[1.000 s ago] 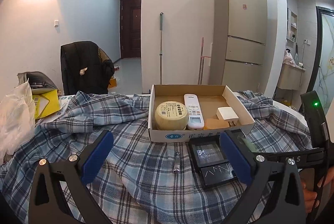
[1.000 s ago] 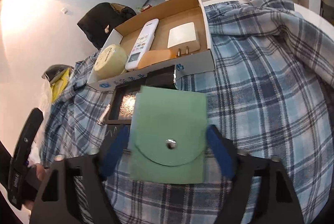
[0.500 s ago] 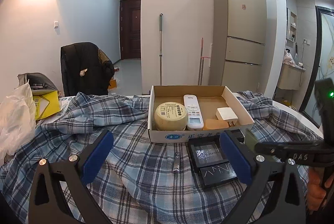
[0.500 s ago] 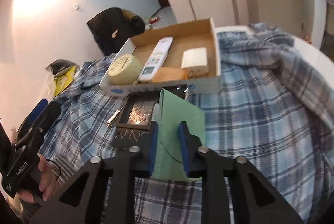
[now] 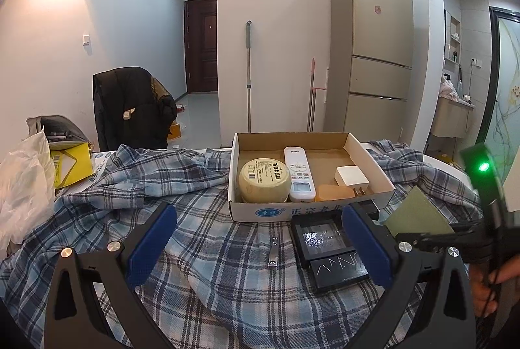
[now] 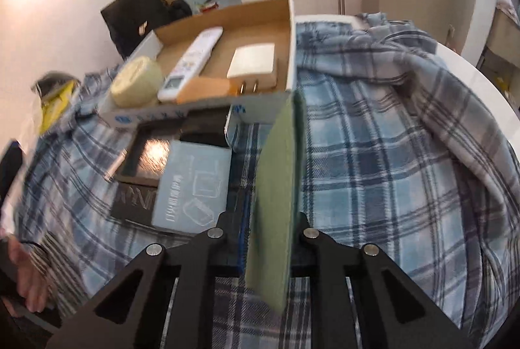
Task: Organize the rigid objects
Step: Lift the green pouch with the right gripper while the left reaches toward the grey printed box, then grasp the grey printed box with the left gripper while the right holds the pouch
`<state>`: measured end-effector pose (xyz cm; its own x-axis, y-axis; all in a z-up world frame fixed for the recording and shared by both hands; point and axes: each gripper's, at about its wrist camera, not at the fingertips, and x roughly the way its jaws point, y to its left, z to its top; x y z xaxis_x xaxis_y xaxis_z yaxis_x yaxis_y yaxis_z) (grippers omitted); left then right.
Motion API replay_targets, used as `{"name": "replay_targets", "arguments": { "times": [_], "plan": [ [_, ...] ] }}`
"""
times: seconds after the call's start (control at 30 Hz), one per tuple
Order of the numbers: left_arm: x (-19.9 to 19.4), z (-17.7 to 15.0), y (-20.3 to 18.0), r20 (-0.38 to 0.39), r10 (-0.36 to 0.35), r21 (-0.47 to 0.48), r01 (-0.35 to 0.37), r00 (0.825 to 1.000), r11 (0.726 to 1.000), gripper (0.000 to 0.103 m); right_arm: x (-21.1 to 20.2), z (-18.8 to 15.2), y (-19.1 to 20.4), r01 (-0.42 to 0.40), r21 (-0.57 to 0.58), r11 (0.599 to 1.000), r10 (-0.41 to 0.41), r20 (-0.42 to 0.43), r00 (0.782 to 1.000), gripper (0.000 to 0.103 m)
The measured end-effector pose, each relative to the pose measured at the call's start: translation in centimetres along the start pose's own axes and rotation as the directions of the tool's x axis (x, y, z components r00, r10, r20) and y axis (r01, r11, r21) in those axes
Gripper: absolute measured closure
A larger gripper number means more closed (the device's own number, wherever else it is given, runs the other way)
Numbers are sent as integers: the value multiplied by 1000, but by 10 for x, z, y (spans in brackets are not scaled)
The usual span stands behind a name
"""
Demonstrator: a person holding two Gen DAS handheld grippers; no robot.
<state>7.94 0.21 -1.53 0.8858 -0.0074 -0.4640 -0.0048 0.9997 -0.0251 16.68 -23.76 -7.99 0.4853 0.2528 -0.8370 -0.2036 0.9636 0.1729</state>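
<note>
My right gripper [image 6: 271,219] holds a green felt pouch [image 6: 279,186] edge-on, lifted off the plaid cloth; its jaws are closing with the pads pressed on the pouch. In the left wrist view the pouch [image 5: 419,215] hangs at the right, just in front of the cardboard box [image 5: 312,210]. The box holds a round yellow tin [image 5: 264,180], a white remote [image 5: 299,173], a white charger [image 5: 351,178] and an orange block [image 5: 334,193]. A black mirrored case [image 5: 321,238], a nail clipper [image 5: 274,254] and a pale blue box [image 6: 191,183] lie before it. My left gripper [image 5: 256,219] stands open and holds nothing.
A blue plaid shirt [image 5: 201,251] covers the round white table [image 6: 481,82]. A white plastic bag [image 5: 22,186] and yellow packet [image 5: 70,167] sit at the left. Behind stand a chair with a black jacket [image 5: 130,108] and a fridge [image 5: 373,49].
The right jaws went from wide open around the flat pouch to closed on it, then raised and turned it on edge, uncovering the pale blue box. The left gripper stayed still.
</note>
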Motion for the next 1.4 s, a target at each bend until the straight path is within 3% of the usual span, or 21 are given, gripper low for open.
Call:
{"name": "replay_targets", "arguments": {
  "times": [0.03, 0.23, 0.33, 0.4, 0.53, 0.67, 0.77, 0.87, 1.07, 1.17, 1.3, 1.4],
  "plan": [
    [0, 0, 0, 0, 0, 1, 0, 1000, 1000, 0, 0, -1, 1, 13, -6, 1000, -13, 14, 1000, 97],
    [0, -1, -1, -2, 1, -1, -1, 1000, 1000, 0, -38, 4, 4, 58, -22, 998, -54, 154, 987, 97],
    [0, 0, -1, -13, -1, 2, 1, 1000, 1000, 0, -54, 9, 3, 43, -26, 999, -39, 167, 985, 97],
    [3, 3, -2, -62, -52, 9, 53, 997, 999, 0, -58, 9, 5, 82, -50, 995, -73, 165, 984, 97],
    [16, 3, -9, -236, -108, 12, 114, 966, 993, 0, -52, 0, 1, 157, -86, 984, -145, 131, 981, 97],
    [22, 0, -20, -331, -106, 11, 116, 937, 993, 0, -44, -8, -17, 110, -9, 994, -109, 98, 989, 97],
    [30, 2, -33, -382, -64, 38, 84, 922, 996, 0, -38, -9, -21, 97, -7, 995, -96, 78, 992, 97],
    [40, 6, -44, -414, -61, 26, 79, 908, 997, 0, -38, -12, -21, 160, -25, 987, -157, 98, 983, 97],
    [61, 10, -77, -491, -158, -49, 154, 856, 987, 10, -41, -10, -37, 184, 0, 983, -183, 90, 979, 97],
    [75, 12, -104, -512, -125, 10, 151, 850, 988, 10, -43, -8, -49, 163, 45, 986, -167, 81, 983, 97],
    [92, 8, -137, -519, 5, 159, 91, 855, 983, 10, -46, -7, -54, 155, 62, 986, -160, 87, 983, 97],
    [100, 0, -153, -533, 41, 201, 80, 845, 976, 10, -46, -7, -53, 147, 58, 987, -152, 87, 985, 97]
  ]
}}
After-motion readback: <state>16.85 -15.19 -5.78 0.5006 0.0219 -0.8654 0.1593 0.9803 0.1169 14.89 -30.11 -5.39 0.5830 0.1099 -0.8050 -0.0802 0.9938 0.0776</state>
